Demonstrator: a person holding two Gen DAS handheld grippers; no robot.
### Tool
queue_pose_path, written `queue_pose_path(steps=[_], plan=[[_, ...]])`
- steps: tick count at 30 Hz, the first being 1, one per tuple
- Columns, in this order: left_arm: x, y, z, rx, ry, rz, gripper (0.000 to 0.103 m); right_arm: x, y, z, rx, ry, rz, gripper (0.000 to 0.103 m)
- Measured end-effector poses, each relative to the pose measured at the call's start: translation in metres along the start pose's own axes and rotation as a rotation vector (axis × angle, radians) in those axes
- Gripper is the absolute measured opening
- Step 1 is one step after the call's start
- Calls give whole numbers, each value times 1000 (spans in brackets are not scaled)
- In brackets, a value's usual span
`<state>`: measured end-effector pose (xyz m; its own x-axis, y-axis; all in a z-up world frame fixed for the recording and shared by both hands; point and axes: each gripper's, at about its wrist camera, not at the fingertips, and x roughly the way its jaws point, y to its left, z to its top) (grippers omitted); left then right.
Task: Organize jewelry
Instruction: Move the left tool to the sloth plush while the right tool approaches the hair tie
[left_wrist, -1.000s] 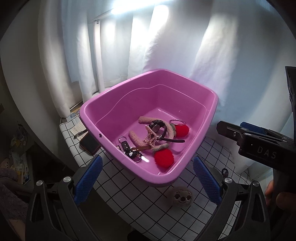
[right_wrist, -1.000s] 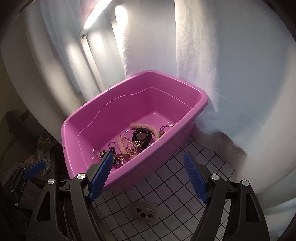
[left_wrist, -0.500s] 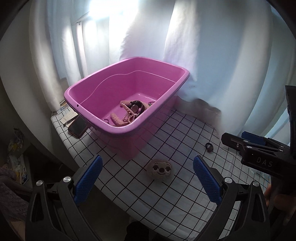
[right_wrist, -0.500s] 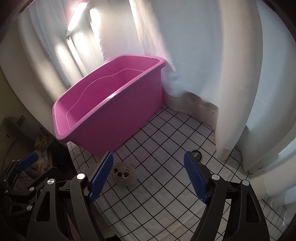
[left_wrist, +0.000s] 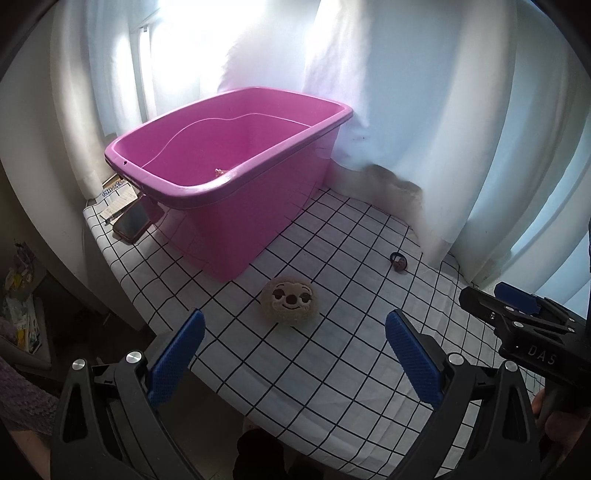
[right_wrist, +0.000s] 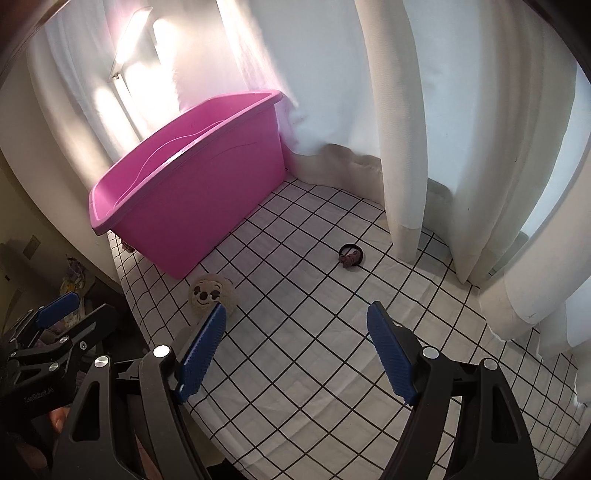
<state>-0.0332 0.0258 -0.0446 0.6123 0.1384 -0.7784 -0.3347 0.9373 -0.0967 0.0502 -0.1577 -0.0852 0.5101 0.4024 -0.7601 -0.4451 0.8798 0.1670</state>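
A small black elastic hair tie with a dull purple-brown knot (right_wrist: 350, 255) lies flat on the white black-gridded tablecloth (right_wrist: 325, 354), centre of the right wrist frame, knot toward lower left. Both the left gripper (left_wrist: 295, 354) and right gripper (right_wrist: 295, 350) hang with jaws apart, empty. A round beige plush sloth face (left_wrist: 290, 300) lies near the glossy pink plastic tub (left_wrist: 258, 192), upper left.

Left gripper (left_wrist: 293, 334) and right gripper (right_wrist: 295, 325): fingers spread wide, empty, angled downward.
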Motion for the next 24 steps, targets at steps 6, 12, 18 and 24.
queue_pose_path(steps=[6,12,18,24], plan=[[17,-3,-16,9,25,-9,96,12,-9,-18,20,17,-20,75],[32,-6,-23,13,34,-18,96,26,-15,-29,28,28,-39,75],[51,-6,-27,-12,33,-27,96,43,-21,-33,26,33,-62,75],[78,-3,-26,-37,63,-17,96,64,-27,-34,47,52,-69,75]])
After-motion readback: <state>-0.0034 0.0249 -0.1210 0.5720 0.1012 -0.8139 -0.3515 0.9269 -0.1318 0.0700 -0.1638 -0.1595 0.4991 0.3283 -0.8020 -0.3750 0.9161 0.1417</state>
